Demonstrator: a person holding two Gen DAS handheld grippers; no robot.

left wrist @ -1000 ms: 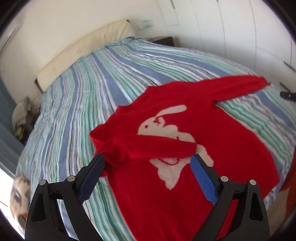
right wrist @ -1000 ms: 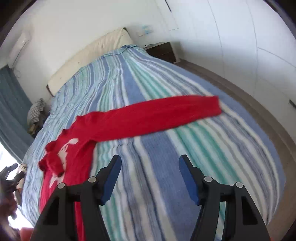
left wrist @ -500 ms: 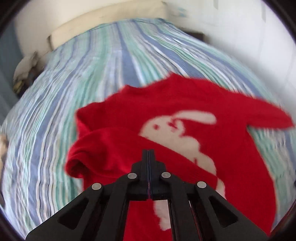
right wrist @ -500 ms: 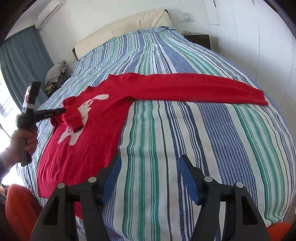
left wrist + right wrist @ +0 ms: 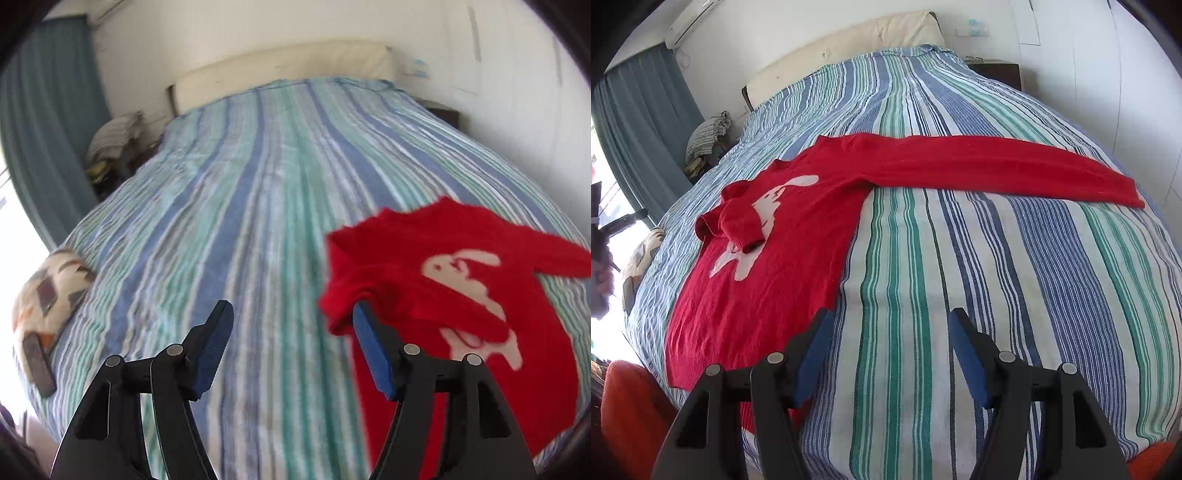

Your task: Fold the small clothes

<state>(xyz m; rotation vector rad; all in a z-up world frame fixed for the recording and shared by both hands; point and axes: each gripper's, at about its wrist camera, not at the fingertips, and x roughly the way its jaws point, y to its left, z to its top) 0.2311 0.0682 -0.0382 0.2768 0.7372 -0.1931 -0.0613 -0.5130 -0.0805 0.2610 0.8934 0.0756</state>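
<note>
Red sweater's (image 5: 798, 258) long outstretched sleeve only in right view; both tongs (image 5: 291, 347) (image 5: 890, 354) apart, empty.

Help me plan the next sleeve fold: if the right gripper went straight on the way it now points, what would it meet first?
Probably the bare striped bedspread. The right gripper stands open over the stripes, with the red sweater off to its left and the outstretched sleeve farther ahead, though depth is hard to judge.

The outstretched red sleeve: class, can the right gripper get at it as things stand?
Probably yes. The right gripper is open, and only bare striped bedspread lies between it and the outstretched sleeve, which lies flat, uncovered.
</note>
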